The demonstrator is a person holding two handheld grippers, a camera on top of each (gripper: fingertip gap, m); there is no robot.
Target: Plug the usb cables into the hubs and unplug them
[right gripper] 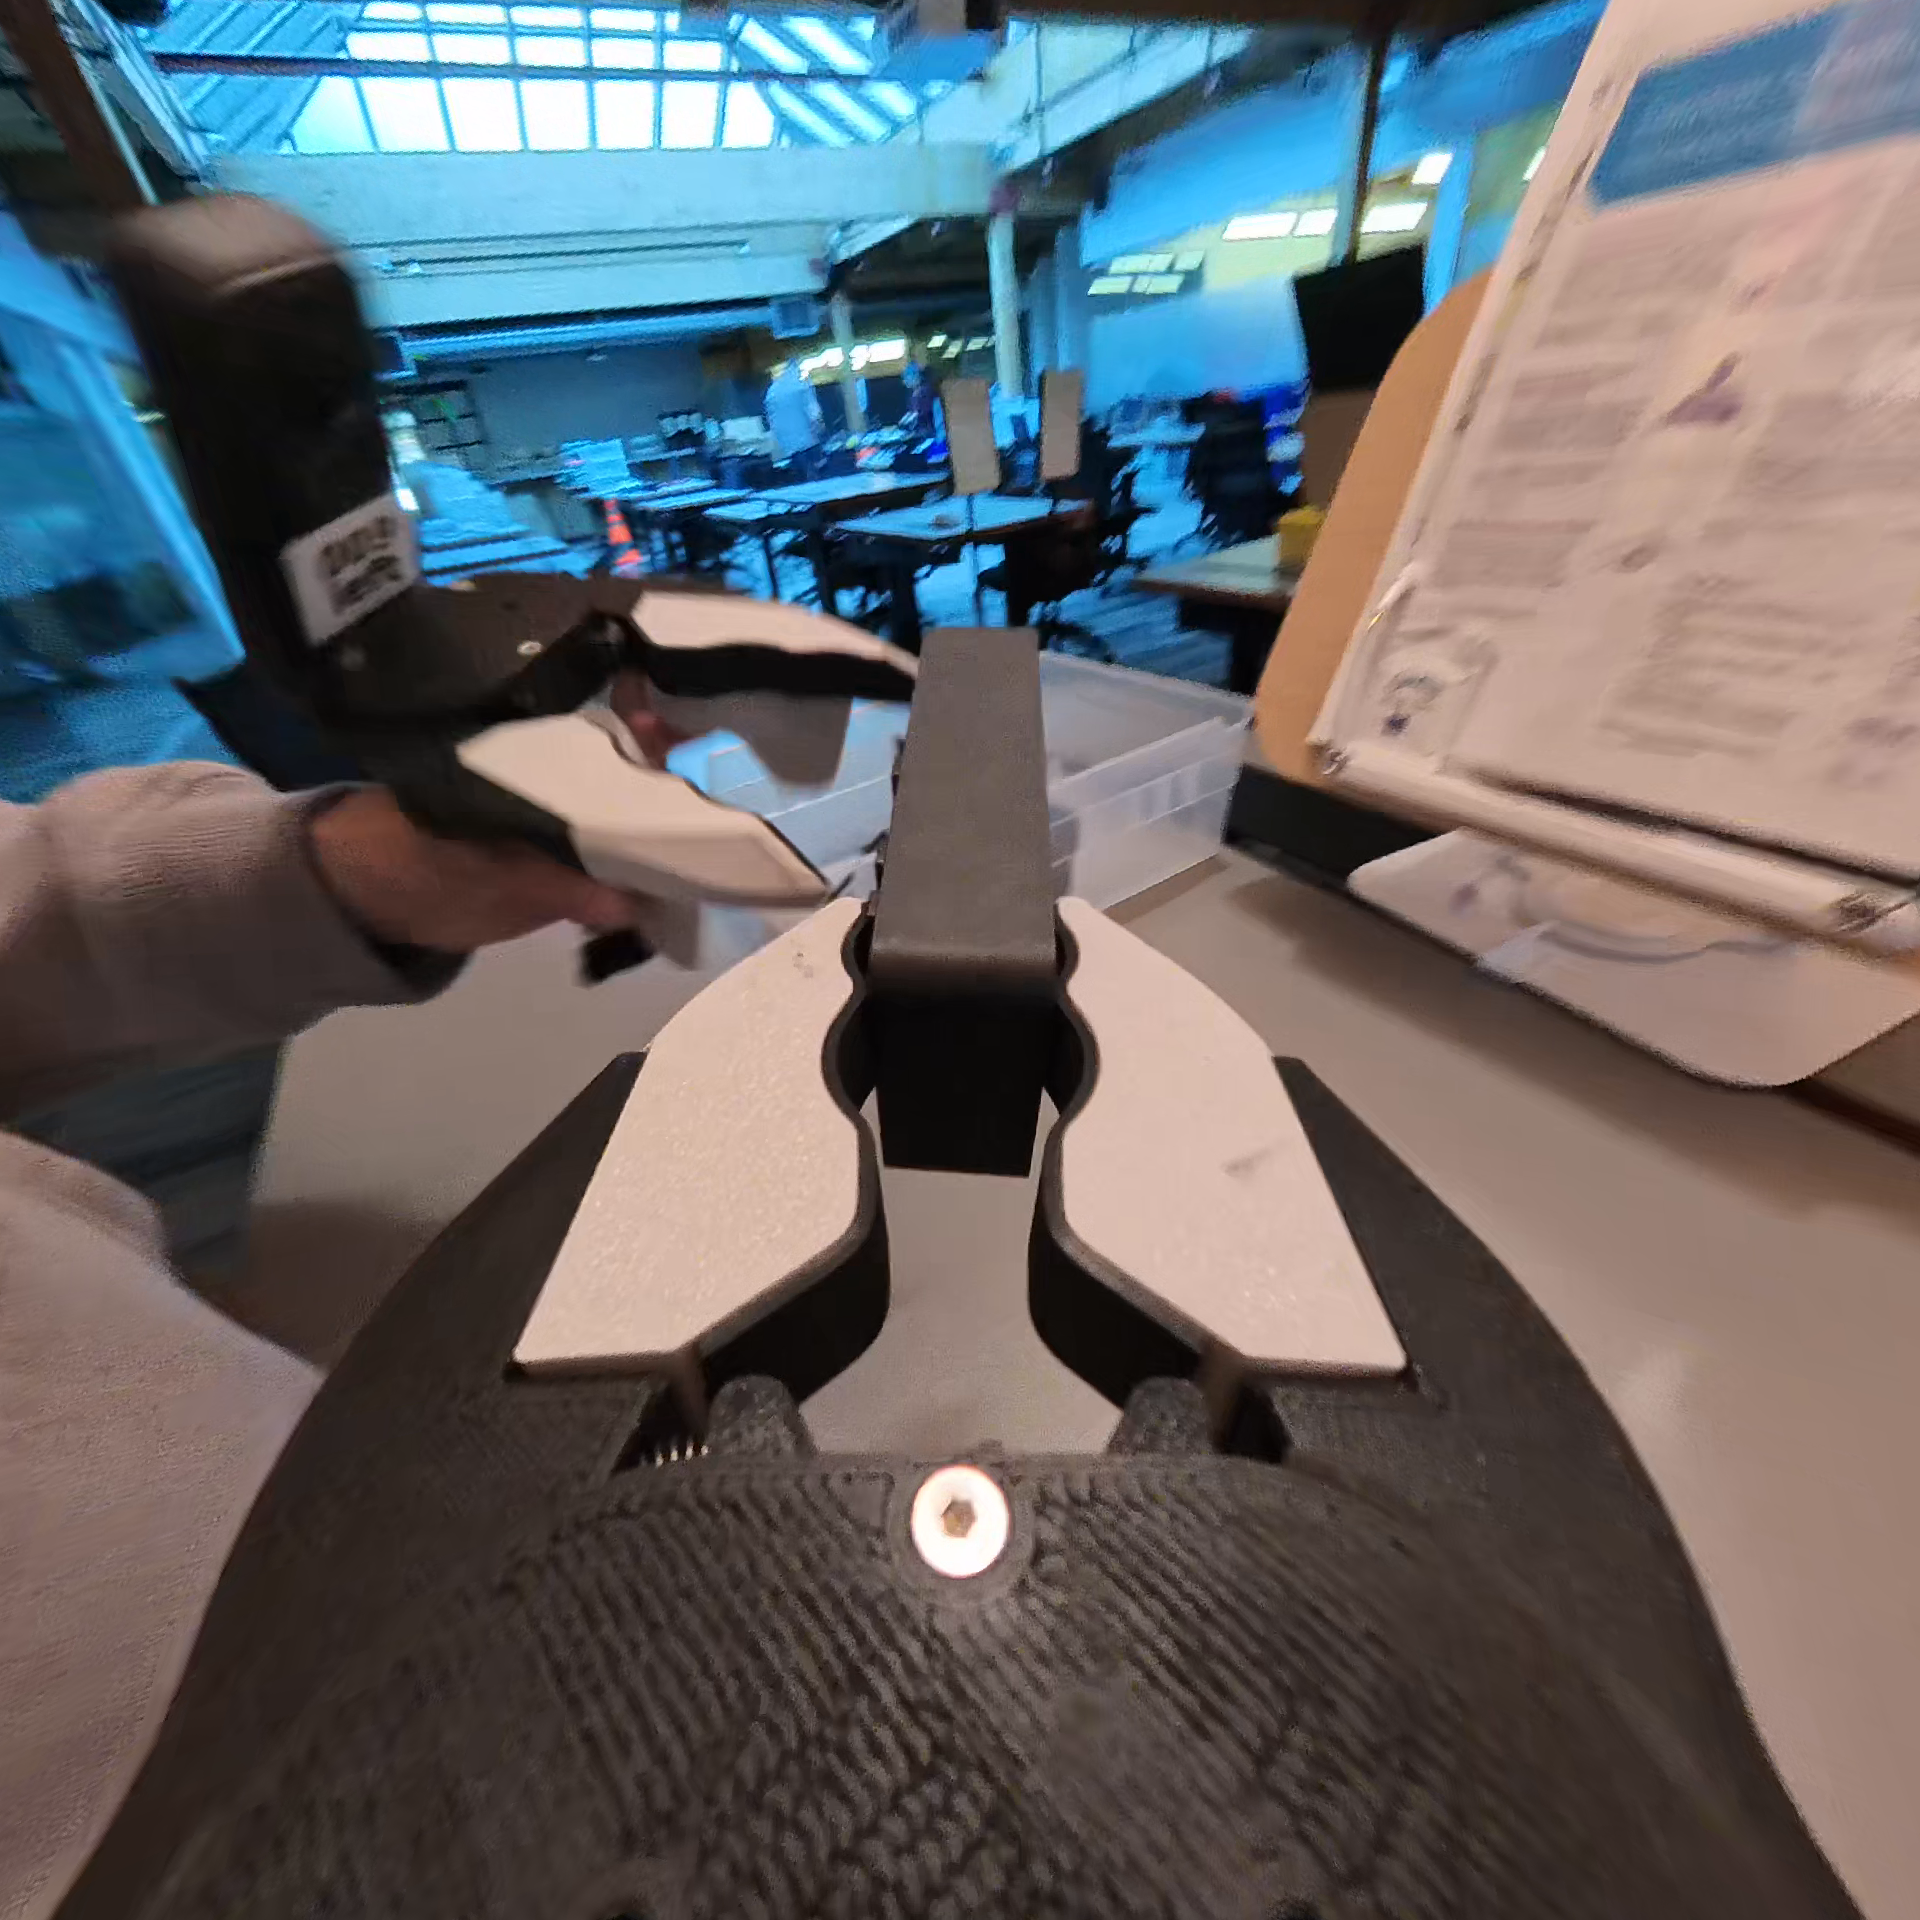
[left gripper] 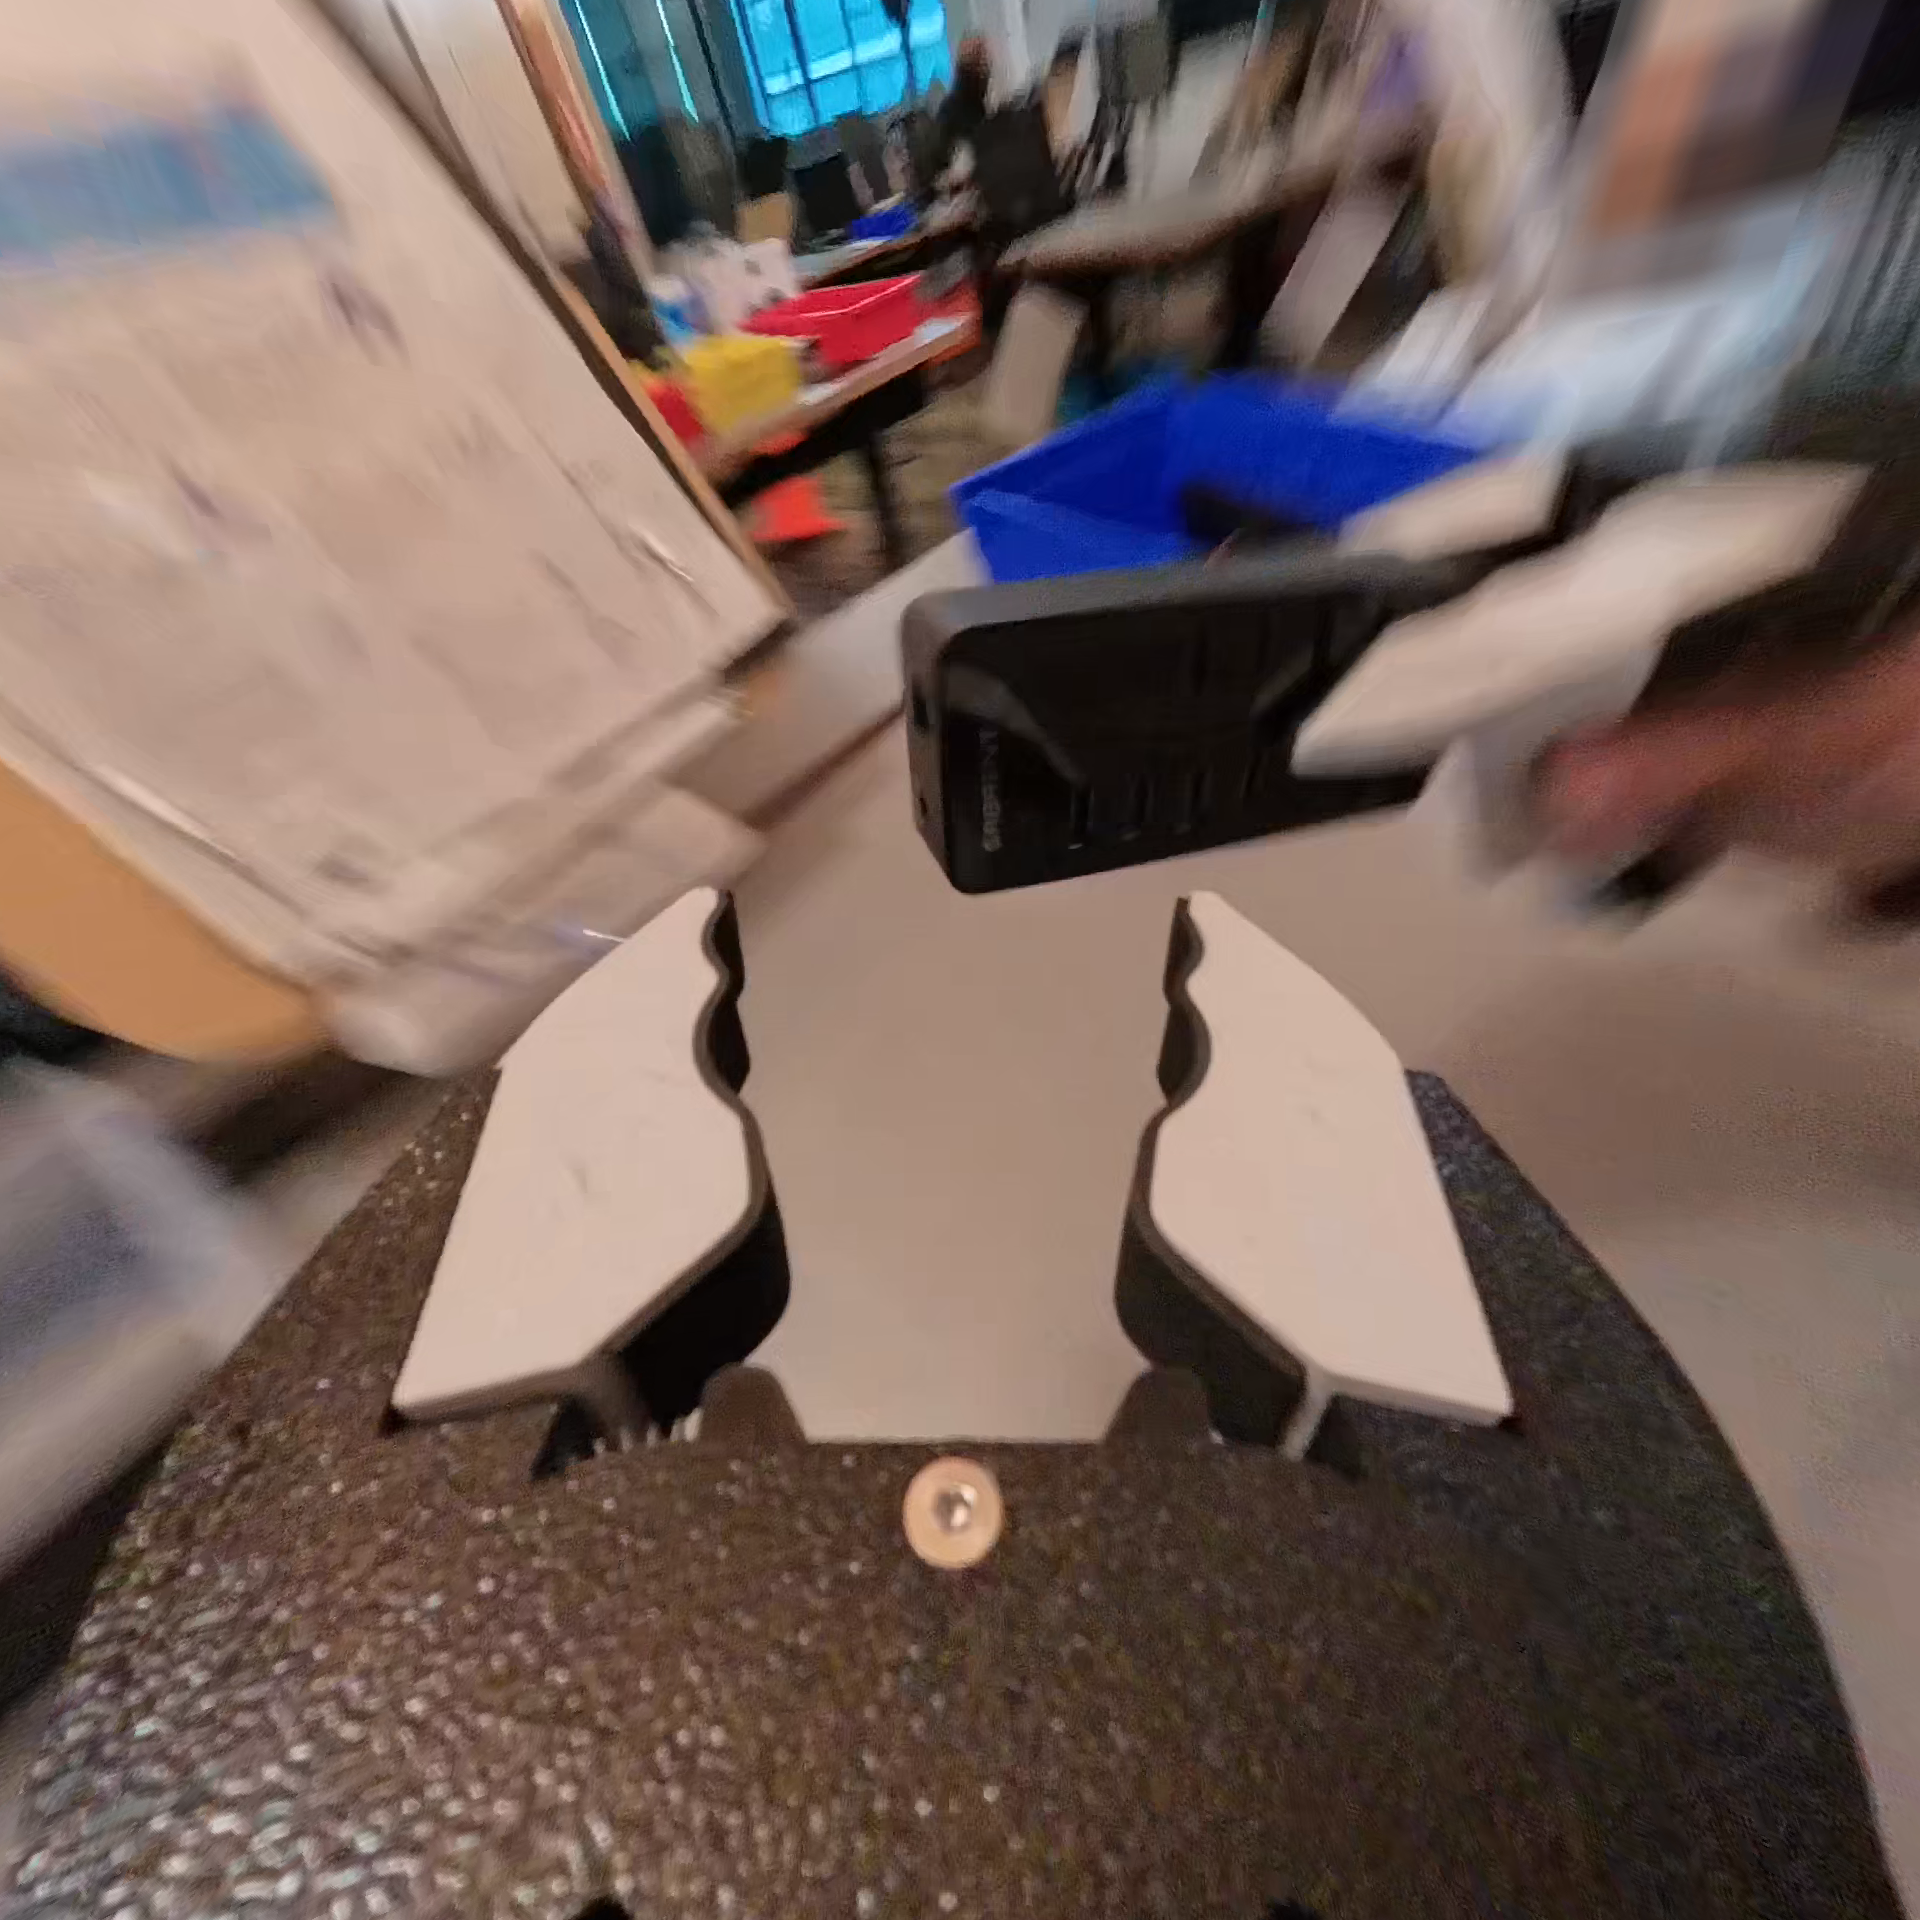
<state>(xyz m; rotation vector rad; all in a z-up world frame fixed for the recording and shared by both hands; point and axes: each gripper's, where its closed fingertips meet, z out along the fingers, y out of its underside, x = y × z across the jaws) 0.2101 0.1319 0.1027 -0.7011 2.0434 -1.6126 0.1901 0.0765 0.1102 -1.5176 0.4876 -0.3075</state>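
A large workshop with skylights and rows of tables is stretching out behind a pale grey counter [left gripper: 935, 1195], where a blue plastic bin [left gripper: 1174, 478] and a clear plastic tray [right gripper: 1132, 769] are sitting. The right gripper [right gripper: 961, 935] is clamping its white fingers [right gripper: 1153, 1122] around one end of a black rectangular usb hub [left gripper: 1122, 717], holding it in the air above the counter. The left gripper [left gripper: 956, 914] is hovering just beside the hub with its jaws spread wide and nothing between them. A white printed paper sheet on a cardboard stand [right gripper: 1683, 499] is leaning at the counter's edge.
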